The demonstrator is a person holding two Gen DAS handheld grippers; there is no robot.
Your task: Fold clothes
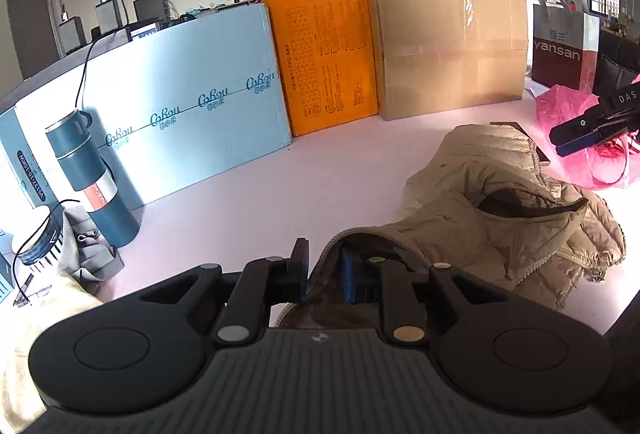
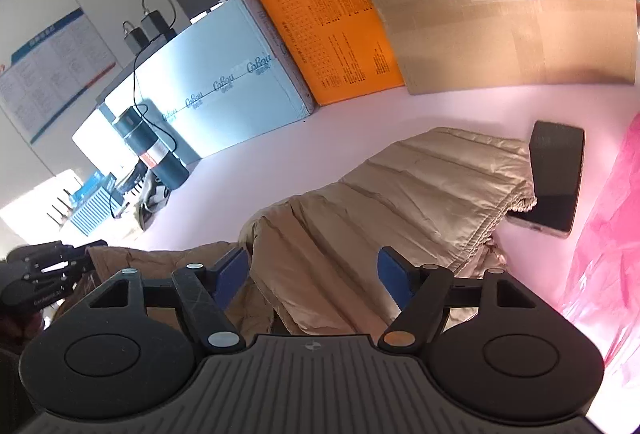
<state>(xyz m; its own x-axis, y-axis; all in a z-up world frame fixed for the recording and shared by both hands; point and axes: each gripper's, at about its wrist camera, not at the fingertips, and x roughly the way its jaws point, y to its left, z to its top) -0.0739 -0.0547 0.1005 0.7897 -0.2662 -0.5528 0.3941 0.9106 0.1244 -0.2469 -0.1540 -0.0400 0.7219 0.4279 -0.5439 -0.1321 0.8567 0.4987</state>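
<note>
Left claw (image 1: 323, 276) clamped on hem of beige quilted puffer jacket (image 1: 508, 218), right claw (image 2: 312, 274) open w/ nothing held, over jacket on white bench (image 1: 248, 201), near its front edge.

A beige quilted puffer jacket (image 1: 500, 218) lies crumpled on the counter (image 1: 260, 193), filling the lower right of the left wrist view; its dark-lined opening gapes upward. In the right wrist view it stretches from centre to lower left, hem gathered.

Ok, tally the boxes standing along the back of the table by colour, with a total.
Light blue printed cardboard box: 1
Orange printed cardboard box: 1
Plain brown taped cardboard box: 1
Total: 3
</note>
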